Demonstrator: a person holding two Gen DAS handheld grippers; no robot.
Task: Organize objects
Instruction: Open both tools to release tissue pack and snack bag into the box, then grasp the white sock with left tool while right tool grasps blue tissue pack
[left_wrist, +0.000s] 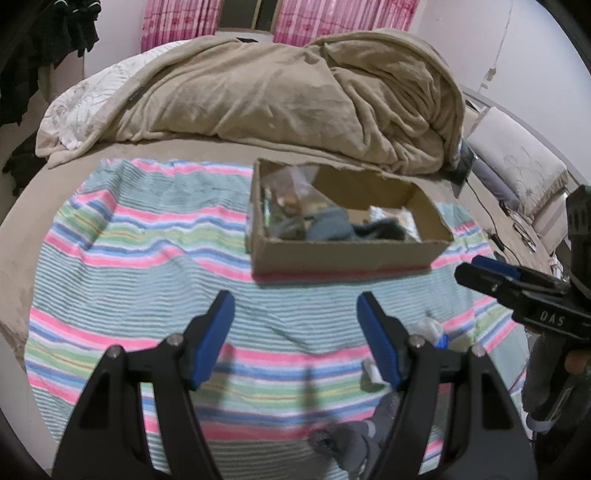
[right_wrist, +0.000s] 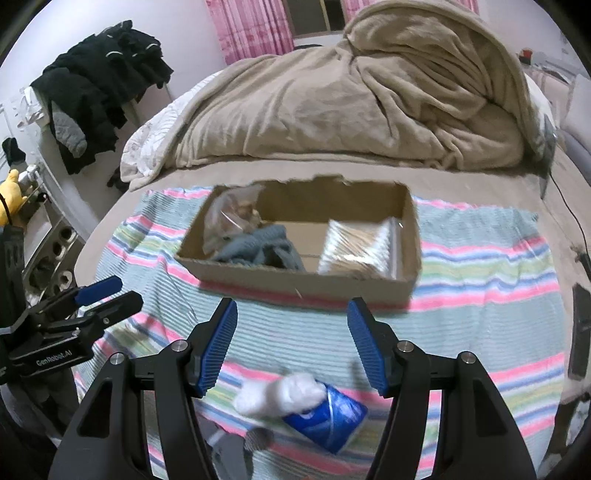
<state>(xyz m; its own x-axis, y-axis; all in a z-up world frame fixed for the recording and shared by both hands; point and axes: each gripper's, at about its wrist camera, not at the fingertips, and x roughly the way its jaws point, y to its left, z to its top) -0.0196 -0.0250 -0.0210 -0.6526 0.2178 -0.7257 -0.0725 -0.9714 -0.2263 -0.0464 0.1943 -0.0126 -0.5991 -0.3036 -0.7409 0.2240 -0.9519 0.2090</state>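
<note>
An open cardboard box (left_wrist: 343, 254) (right_wrist: 295, 284) sits on a striped towel (left_wrist: 147, 240) (right_wrist: 480, 295) on the bed. It holds a clear plastic bag (right_wrist: 229, 218), a grey-blue cloth (right_wrist: 266, 247) and a pack of cotton swabs (right_wrist: 354, 247). My left gripper (left_wrist: 295, 336) is open and empty above the towel, short of the box. My right gripper (right_wrist: 291, 343) is open and empty over a blue packet with white cotton sticking out (right_wrist: 317, 410). A grey item (left_wrist: 347, 443) lies near the left gripper's right finger. Each gripper shows in the other's view, the right one (left_wrist: 476, 267) and the left one (right_wrist: 110, 295).
A crumpled beige blanket (left_wrist: 295, 92) (right_wrist: 369, 99) lies behind the box. Dark clothes (right_wrist: 99, 88) hang at the left. A black cable (left_wrist: 487, 214) and pillows (left_wrist: 524, 166) are at the right. A dark flat device (right_wrist: 580, 328) lies at the towel's right edge.
</note>
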